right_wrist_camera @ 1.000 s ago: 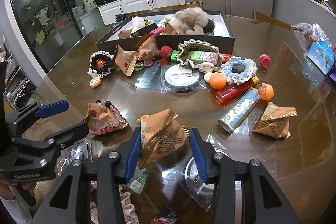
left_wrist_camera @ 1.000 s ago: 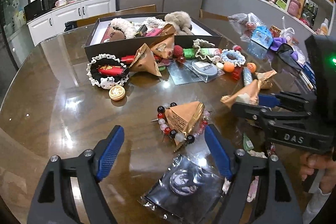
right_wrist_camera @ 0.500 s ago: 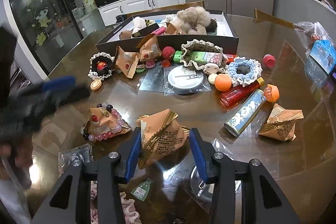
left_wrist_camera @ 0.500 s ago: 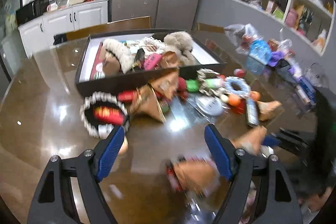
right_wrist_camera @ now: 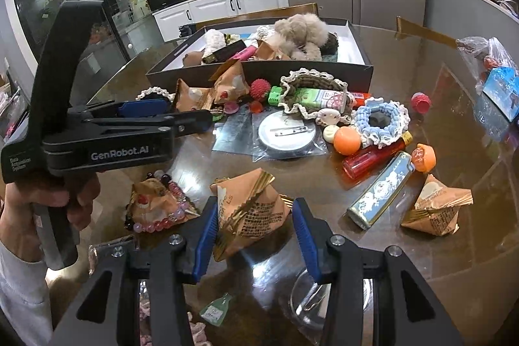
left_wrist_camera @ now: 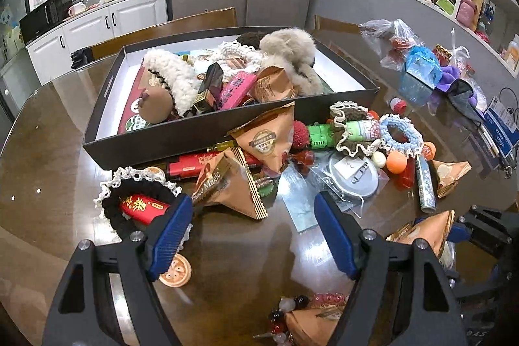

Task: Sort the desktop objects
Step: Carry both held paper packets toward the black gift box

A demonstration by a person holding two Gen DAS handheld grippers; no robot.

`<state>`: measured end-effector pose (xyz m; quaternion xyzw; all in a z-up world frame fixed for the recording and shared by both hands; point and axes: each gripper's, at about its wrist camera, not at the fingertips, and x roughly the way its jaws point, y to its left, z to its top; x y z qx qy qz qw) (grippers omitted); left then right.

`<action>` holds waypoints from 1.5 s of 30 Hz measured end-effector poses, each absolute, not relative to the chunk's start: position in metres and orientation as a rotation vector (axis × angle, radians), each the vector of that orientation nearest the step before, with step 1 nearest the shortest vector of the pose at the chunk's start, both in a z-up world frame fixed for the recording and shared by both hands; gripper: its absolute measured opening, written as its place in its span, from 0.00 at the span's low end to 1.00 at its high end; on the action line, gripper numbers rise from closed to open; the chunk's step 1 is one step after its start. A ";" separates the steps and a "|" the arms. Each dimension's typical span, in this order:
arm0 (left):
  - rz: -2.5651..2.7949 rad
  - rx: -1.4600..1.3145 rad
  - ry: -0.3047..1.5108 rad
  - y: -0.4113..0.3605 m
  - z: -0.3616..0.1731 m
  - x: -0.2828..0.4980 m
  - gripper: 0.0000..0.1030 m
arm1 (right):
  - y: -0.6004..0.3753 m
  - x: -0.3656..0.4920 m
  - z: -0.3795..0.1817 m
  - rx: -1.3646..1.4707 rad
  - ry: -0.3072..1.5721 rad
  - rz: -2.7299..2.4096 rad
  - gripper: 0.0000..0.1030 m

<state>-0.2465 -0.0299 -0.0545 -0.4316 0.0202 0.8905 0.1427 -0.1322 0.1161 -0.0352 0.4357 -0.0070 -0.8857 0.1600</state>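
The left tool [left_wrist_camera: 251,235] hangs over the brown table [left_wrist_camera: 58,151] with its blue pads spread wide and nothing between them but bare tabletop; just beyond its tips lies a tan pyramid packet printed "Coco Magic" [left_wrist_camera: 228,184]. The left pad's tip overlaps a black crocheted ring with a white lace edge [left_wrist_camera: 129,200] that holds a red packet, and a round orange cap [left_wrist_camera: 175,271] lies flat on the table beneath that finger. In the right wrist view the same tool [right_wrist_camera: 181,115] shows from the side, gripped by a hand [right_wrist_camera: 48,203] in a white sleeve.

The right tool [right_wrist_camera: 253,232] is clenched on a tan pyramid snack packet [right_wrist_camera: 251,213], one blue pad pressing each side, the packet resting on the table. Left of it lies another tan packet ringed by a bead bracelet [right_wrist_camera: 159,209]; to the right lie a silver-blue tube [right_wrist_camera: 379,193] and one more tan packet [right_wrist_camera: 434,209].

Farther back, a black box [left_wrist_camera: 181,138] with a white inside holds fluffy scrunchies, a pink bar and other small things. Along its front wall the table carries a jumble: a round badge in a clear bag [right_wrist_camera: 287,133], an orange ball [right_wrist_camera: 347,141], a blue crocheted ring [right_wrist_camera: 379,119] and a red bottle [right_wrist_camera: 373,156].
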 end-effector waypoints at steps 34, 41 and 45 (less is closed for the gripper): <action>2.589 -1.269 0.004 -0.046 -0.063 -0.253 0.71 | 0.087 -0.203 -0.011 1.230 0.081 -2.596 0.45; 2.590 -1.270 0.024 -0.046 -0.066 -0.256 0.42 | 0.085 -0.216 -0.017 1.246 0.067 -2.596 0.45; 2.575 -1.268 0.022 -0.044 -0.068 -0.255 0.40 | 0.083 -0.214 -0.021 1.253 0.070 -2.588 0.45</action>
